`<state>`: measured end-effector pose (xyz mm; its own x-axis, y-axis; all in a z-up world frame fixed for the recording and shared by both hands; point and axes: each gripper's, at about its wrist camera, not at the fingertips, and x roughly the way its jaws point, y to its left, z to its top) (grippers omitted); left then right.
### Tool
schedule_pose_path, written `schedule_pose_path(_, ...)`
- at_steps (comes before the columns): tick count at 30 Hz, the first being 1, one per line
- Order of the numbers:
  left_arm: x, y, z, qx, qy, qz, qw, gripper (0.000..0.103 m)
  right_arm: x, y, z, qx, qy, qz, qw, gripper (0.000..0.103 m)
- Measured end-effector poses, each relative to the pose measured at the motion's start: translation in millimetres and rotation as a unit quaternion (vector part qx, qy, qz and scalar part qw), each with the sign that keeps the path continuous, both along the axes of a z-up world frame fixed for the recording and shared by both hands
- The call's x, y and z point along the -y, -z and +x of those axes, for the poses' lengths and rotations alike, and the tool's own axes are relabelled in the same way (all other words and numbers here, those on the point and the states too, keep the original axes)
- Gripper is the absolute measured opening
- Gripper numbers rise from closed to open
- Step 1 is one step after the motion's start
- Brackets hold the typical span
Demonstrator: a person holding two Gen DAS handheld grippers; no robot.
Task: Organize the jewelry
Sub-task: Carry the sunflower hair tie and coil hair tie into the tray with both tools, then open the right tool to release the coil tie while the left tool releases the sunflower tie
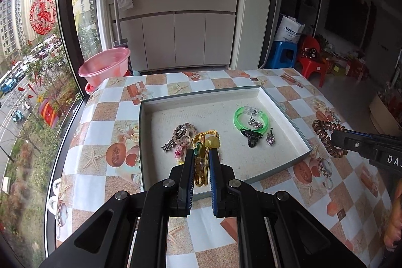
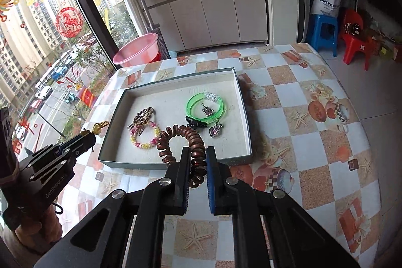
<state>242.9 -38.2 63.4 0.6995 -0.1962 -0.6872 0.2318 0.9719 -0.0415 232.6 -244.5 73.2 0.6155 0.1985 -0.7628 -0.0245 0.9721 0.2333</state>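
Meanwhile, a yellow hair tie [image 1: 201, 160] is held clenched in the left hand-held gripper [image 1: 201, 155] above the near-left corner of the open tray [image 1: 281, 102], while a brown spiral hair tie [image 2: 187, 140] is gripped by the right hand-held gripper [image 2: 197, 155] over the tray's near edge. Transfer appears under way; lowering and release inside the tray on the desk [image 2: 314, 167], beside the green bracelet [image 2: 206, 104], seem called for next.

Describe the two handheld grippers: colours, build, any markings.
Both are matte black two-finger units with angular cut-out linkage arms and silver round pivot bolts. The left gripper and right gripper carry blue ribbed pads on the inner finger faces. White lettering: "GenRobot.AI" on the left body, partial "DAS" on the right. No cables visible.
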Motion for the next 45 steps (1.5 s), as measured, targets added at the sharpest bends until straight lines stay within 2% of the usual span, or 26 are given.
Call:
schedule_pose_path(9, -8, 12, 41, -0.007, -0.045, -0.002, 0.999, 0.024, 4, 6, 47, -0.003, 0.013, -0.004, 1.0, 0.013)
schedule_pose_path(16, 4, 41, 62, -0.024, -0.045, 0.023, 0.9984, 0.024, -3, 45, 75, -0.036, 0.014, -0.003, 0.999, 0.013)
schedule_pose_path(23, 12, 66, 70, -0.036, -0.044, 0.05, 0.9971, 0.024, -5, 76, 84, -0.058, 0.021, -0.021, 0.998, 0.013)
schedule_pose_path(37, 18, 90, 72, -0.053, -0.049, 0.083, 0.994, 0.024, -10, 99, 84, -0.078, 0.019, -0.042, 0.996, 0.013)
schedule_pose_path(39, 19, 91, 71, -0.052, -0.05, 0.087, 0.9936, 0.024, -11, 102, 84, -0.084, 0.019, -0.043, 0.995, 0.016)
schedule_pose_path(42, 18, 91, 70, -0.05, -0.051, 0.088, 0.9936, 0.024, -9, 101, 83, -0.081, 0.022, -0.042, 0.996, 0.043)
schedule_pose_path(43, 18, 90, 70, -0.052, -0.051, 0.087, 0.9936, 0.024, -9, 100, 82, -0.079, 0.023, -0.042, 0.996, 0.058)
schedule_pose_path(44, 18, 90, 70, -0.051, -0.052, 0.085, 0.9937, 0.024, -9, 98, 81, -0.076, 0.023, -0.039, 0.996, 0.064)
schedule_pose_path(45, 17, 89, 70, -0.05, -0.054, 0.082, 0.9939, 0.024, -8, 95, 81, -0.072, 0.023, -0.036, 0.997, 0.064)
